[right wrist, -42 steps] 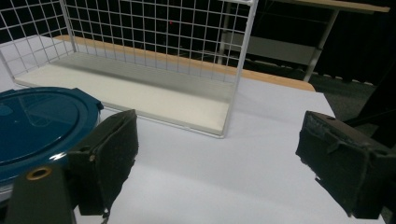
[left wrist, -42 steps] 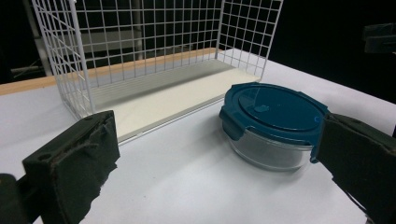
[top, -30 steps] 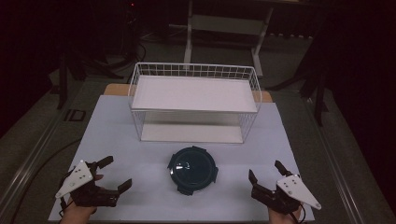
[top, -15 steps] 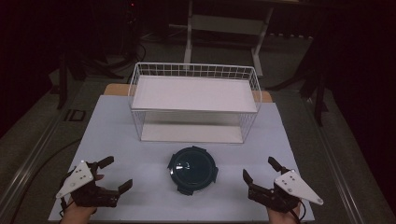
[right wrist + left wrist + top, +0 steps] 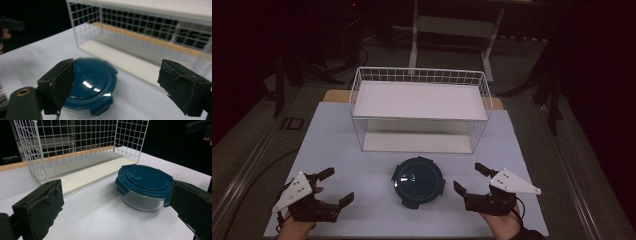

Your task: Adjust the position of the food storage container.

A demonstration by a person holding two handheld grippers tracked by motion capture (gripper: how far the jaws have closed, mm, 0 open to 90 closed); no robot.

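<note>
Between both tongs: round container (image 5: 418, 181), seemingly empty.

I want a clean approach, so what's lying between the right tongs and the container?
Nothing: in the high view only bare white table separates the right tongs from the container; the tongs are open.

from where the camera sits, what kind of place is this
Probably a lab or studio set up for recording manipulation, not a home kitchen: a white-covered table in a dark room, metal stand legs behind, and just a wire rack and a lidded glass container staged.
</note>
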